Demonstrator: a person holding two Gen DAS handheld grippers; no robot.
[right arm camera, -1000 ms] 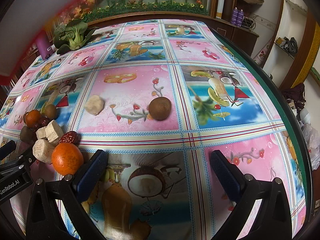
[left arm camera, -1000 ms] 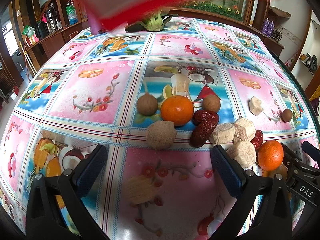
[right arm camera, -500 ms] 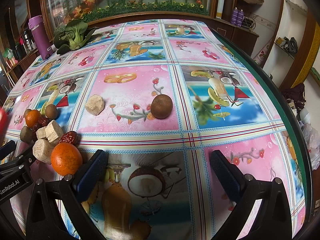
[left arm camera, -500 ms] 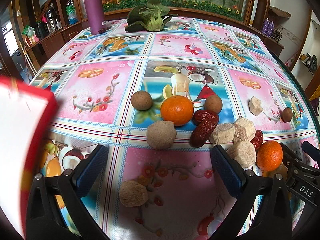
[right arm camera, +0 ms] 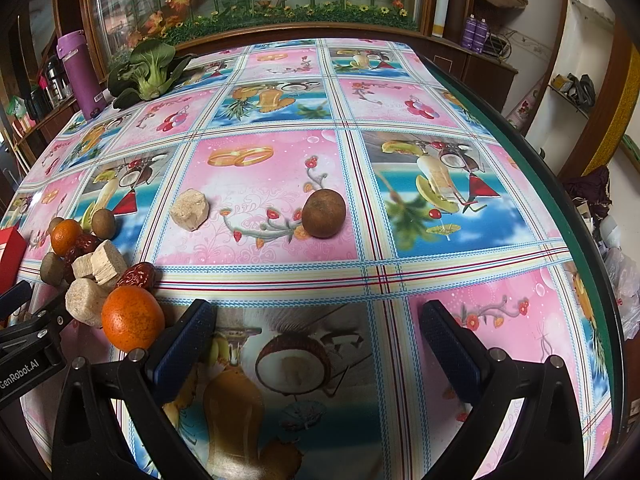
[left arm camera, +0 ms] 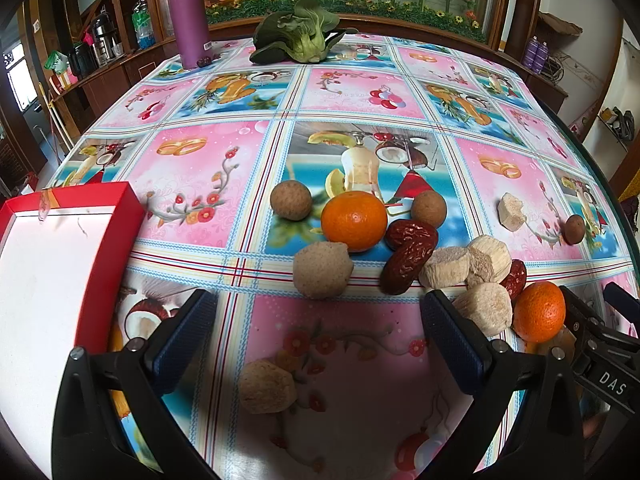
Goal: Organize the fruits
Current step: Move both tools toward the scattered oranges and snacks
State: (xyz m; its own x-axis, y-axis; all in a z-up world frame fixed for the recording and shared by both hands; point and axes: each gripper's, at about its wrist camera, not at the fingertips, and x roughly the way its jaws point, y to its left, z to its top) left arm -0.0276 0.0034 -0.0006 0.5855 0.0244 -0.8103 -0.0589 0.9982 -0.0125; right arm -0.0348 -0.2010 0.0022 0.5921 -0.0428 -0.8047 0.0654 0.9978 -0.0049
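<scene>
**Fruit scattered beside a red tray**

Two oranges [left arm camera: 354, 220] [left arm camera: 539, 311], wrinkled red dates [left arm camera: 408, 258], brown round fruits [left arm camera: 291, 201] and pale beige chunks [left arm camera: 322, 269] cluster on the tabletop [left arm camera: 200, 168]. A red-rimmed white tray [left arm camera: 52, 264] lies left, empty.

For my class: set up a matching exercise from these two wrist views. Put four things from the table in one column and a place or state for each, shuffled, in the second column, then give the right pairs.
Things
1. purple flask
2. red tray
3. left gripper
4. leafy green vegetable

Places or states
A. open, holding nothing
B. at the near left edge of the table, white inside, no fruit seen in it
C. standing upright at the far left corner
D. lying at the far edge, right of the flask

Pairs: 1-C, 2-B, 3-A, 4-D
</scene>
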